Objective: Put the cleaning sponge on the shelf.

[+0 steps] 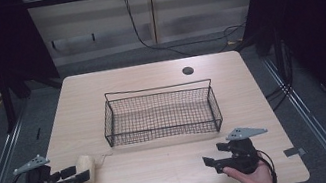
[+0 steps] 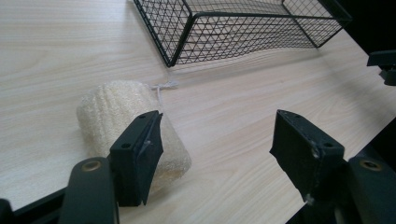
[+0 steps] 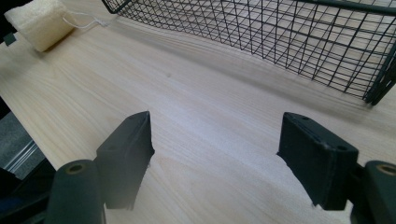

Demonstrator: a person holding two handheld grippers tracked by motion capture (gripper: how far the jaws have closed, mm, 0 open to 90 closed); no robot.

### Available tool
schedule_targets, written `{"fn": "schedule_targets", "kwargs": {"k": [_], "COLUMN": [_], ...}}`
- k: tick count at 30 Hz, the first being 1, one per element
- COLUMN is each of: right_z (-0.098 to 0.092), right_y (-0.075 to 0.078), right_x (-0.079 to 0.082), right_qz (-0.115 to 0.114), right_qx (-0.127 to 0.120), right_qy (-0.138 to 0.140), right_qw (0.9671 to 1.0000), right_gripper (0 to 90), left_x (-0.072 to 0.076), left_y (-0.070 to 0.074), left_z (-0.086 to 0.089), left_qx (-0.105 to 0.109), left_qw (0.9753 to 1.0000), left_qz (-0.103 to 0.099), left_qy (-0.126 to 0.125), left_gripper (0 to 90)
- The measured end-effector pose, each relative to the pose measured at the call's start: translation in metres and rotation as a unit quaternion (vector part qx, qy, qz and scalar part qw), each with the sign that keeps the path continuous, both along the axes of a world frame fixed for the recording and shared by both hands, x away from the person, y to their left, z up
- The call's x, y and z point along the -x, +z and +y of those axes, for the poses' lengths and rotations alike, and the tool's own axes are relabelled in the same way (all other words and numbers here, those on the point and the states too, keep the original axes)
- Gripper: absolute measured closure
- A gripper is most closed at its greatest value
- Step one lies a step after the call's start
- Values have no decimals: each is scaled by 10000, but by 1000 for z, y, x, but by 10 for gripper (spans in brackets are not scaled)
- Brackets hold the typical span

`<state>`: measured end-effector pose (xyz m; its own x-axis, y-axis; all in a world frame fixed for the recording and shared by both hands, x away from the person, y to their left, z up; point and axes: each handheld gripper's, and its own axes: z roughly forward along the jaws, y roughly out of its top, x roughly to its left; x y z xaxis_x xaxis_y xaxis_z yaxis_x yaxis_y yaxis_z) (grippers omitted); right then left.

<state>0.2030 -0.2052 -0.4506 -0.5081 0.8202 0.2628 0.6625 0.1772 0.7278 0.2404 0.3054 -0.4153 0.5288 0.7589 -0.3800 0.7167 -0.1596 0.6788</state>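
The loofah sponge [image 1: 86,171] lies on the tabletop [image 1: 165,172] near its front-left corner, long axis running roughly front to back, with a thin string loop [image 2: 161,88] trailing toward the wire basket [image 1: 164,131]. The left hand-held gripper [image 1: 75,175] is the nearer one — jaws spread, one jaw level with the sponge's near flank, the sponge off-centre in the gap. The right hand-held gripper [image 1: 210,161] rests well apart at the front right, jaws spread, holding nothing. The path from sponge to basket looks unobstructed.
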Motion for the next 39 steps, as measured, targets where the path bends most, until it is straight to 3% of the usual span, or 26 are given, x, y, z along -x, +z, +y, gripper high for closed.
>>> {"fn": "schedule_targets", "kwargs": {"k": [3,7,10,15,18,20,22,24,25,26,30,32,33,35,39], "right_z": [0,1,2,4,6,6,7,7,8,8,8,9,9,10,11], "right_y": [-1,-1,-2,-2,-3,-3,-3,-2,-2,-2,-3,-3,-3,-3,-4], "right_x": [-1,-1,-2,-3,-4,-5,-5,-6,-6,-6,-6,-6,-7,-7,-7], "right_qz": [11,56,81,172,206,217,202,207,226,226,261,270,282,315,308], "right_qx": [8,-12,12,23,24,19,27,27,19,19,4,4,0,-37,-20], "right_qy": [0,-1,9,67,114,123,123,136,136,136,166,192,209,225,260], "right_qw": [10000,10000,10000,9998,9997,9997,9997,9997,9997,9997,9995,9994,9994,9992,9992], "right_gripper": [254,251,251,251,251,251,251,251,251,251,249,249,249,249,249], "left_x": [-2,-7,-13,-22,-27,-30,-34,-40,-46,-46,-57,-61,-63,-68,-71], "left_y": [3,8,12,18,26,28,30,30,29,29,24,22,22,19,16], "left_z": [0,-1,-2,0,-1,-1,-3,-5,-7,-7,-13,-15,-16,-19,-17], "left_qx": [-85,-371,-564,-609,-849,-882,-1056,-1118,-1194,-1194,-1431,-1502,-1564,-1753,-1876], "left_qw": [10000,9992,9978,9970,9945,9939,9918,9898,9873,9873,9794,9776,9759,9684,9634], "left_qz": [32,151,359,482,603,642,701,876,1049,1049,1410,1465,1515,1764,1914], "left_qy": [14,35,-34,-22,89,136,178,120,40,40,-184,-130,-121,-206,-79], "left_gripper": [311,271,266,225,241,242,242,228,222,222,223,222,218,204,262]}}
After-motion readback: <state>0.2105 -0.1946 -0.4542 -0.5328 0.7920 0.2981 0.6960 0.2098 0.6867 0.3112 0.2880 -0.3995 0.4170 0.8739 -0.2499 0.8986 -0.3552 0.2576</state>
